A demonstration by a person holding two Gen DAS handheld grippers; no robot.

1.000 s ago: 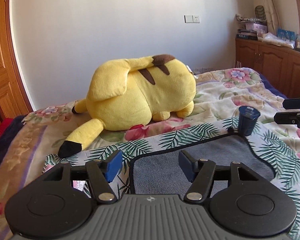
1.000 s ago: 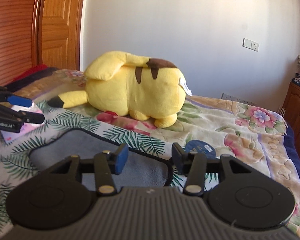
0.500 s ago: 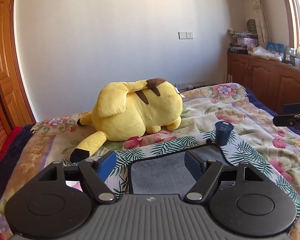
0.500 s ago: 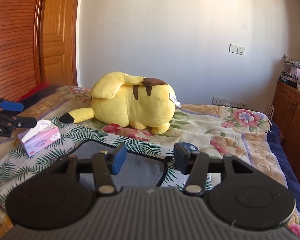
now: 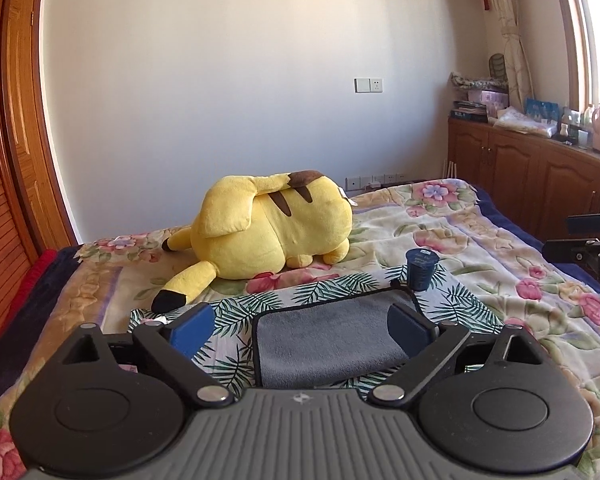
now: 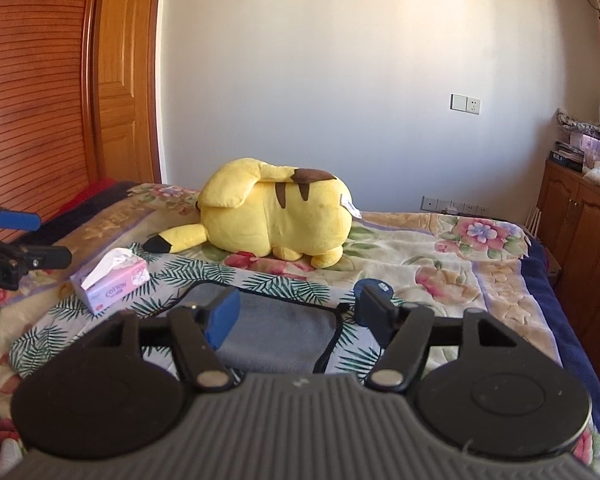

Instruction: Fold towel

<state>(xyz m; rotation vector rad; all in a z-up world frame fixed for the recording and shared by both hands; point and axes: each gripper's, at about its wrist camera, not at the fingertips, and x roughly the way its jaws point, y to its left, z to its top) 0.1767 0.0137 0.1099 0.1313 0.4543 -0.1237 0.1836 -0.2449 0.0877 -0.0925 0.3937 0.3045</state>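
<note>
Fingers [image 5: 192,330] spread; one towel [image 5: 328,336], apparently folded.

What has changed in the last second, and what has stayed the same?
Both tongs, left and right, pulled back and up from the gray towel; both stay open and empty. The towel, yellow plush, blue cup and tissue box look unmoved.

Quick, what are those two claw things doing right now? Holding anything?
Left hand-held gripper: open, holding nothing, above the grey towel.
Right hand-held gripper: open, holding nothing.
</note>
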